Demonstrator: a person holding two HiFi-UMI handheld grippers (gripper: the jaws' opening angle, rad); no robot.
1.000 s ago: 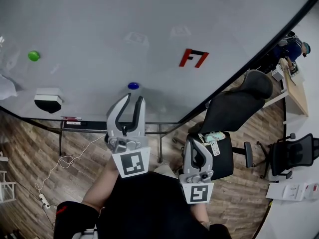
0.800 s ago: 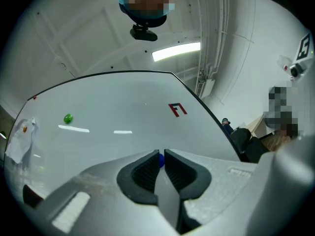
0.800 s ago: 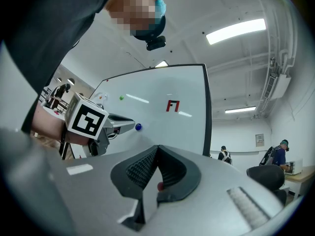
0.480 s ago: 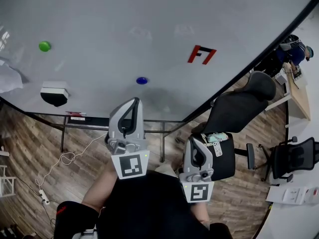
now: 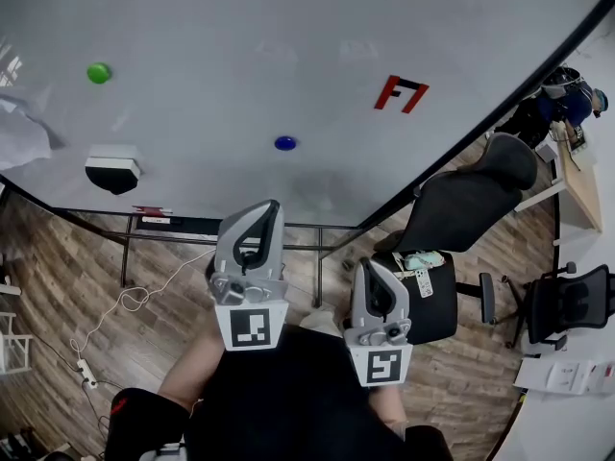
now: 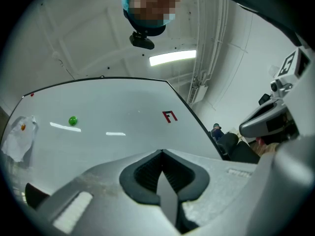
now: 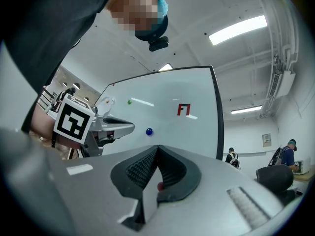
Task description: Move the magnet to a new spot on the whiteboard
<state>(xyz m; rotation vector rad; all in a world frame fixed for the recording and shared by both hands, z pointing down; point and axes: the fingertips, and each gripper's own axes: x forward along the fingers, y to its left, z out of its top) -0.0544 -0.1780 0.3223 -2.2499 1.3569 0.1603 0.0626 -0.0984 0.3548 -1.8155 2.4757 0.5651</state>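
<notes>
Fingertips of the left gripper point(image 5: 271, 207) are pressing together with nothing between them, and the right gripper point(image 5: 369, 266) is likewise holding its jaws closed and empty. The blue magnet point(image 5: 284, 143) is sitting on the whiteboard point(image 5: 288, 36), above the left gripper and apart from it; a green magnet point(image 5: 98, 72) is sticking well off to its left.

Left gripper point(image 6: 161, 157) pointing up toward the whiteboard point(image 6: 118, 107), jaws pressing together with nothing between them, green magnet point(image 6: 73, 120) sitting at board's left, red mark point(image 6: 170, 116) showing at right.
</notes>
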